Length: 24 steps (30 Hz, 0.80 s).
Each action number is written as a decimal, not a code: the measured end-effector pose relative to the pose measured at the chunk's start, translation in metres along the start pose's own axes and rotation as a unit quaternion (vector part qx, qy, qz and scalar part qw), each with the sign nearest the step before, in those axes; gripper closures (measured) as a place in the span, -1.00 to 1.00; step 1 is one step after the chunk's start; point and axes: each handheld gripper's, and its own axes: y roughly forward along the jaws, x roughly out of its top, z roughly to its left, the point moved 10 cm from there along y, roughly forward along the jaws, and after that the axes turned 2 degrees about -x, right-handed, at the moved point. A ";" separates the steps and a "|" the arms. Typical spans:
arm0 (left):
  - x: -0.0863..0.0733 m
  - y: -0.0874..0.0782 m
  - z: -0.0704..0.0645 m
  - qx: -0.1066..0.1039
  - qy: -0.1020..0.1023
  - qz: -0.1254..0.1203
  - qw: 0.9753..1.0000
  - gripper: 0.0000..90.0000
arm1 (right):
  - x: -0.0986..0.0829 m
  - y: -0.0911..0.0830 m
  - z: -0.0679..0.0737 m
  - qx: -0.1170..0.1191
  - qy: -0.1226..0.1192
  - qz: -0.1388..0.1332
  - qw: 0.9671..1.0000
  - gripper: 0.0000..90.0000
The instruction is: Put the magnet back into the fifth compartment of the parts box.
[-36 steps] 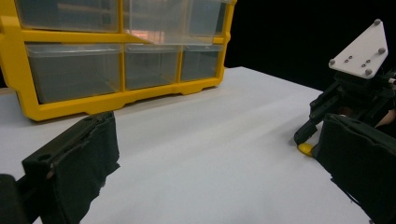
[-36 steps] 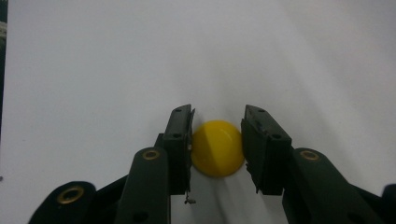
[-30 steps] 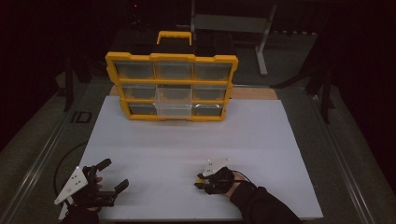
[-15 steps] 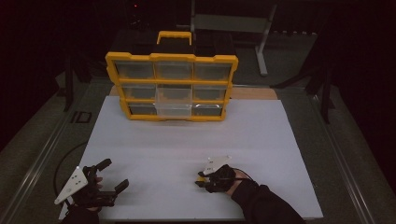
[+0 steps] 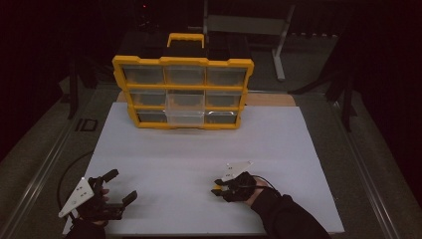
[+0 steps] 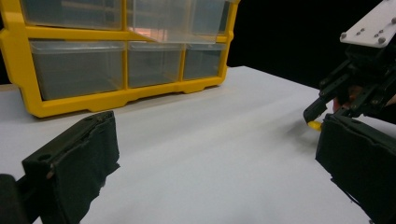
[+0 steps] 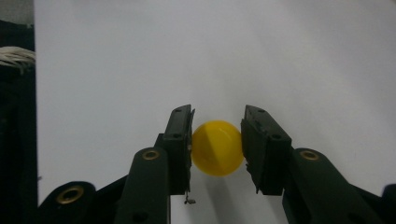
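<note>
A small yellow ball sits between the two black jaws of my right gripper, and both pads touch its sides. From above, the ball is a yellow speck at the tip of the right gripper, low over the white table near its front. My left gripper rests at the front left with its jaws wide apart and nothing between them. In the left gripper view, the ball shows as a yellow sliver under the other gripper's tip.
A yellow organiser with clear drawers stands at the back of the white tabletop. Its middle drawer is pulled out a little. A cable trails off the table's left edge. Dark floor surrounds the table.
The right gripper has shifted only slightly over the same spot. The left gripper has not moved.
</note>
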 end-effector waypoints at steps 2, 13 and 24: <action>0.000 0.000 -0.001 -0.001 0.000 0.000 1.000 -1.00 | 0.001 -0.002 0.000 0.000 -0.001 -0.001 1.000 0.42; 0.000 0.001 -0.001 0.000 0.002 0.001 1.000 -1.00 | 0.009 -0.015 -0.004 -0.002 0.007 -0.007 1.000 0.42; 0.000 0.001 -0.002 -0.002 0.001 0.001 1.000 -1.00 | 0.022 -0.029 -0.006 -0.003 0.004 -0.014 1.000 0.42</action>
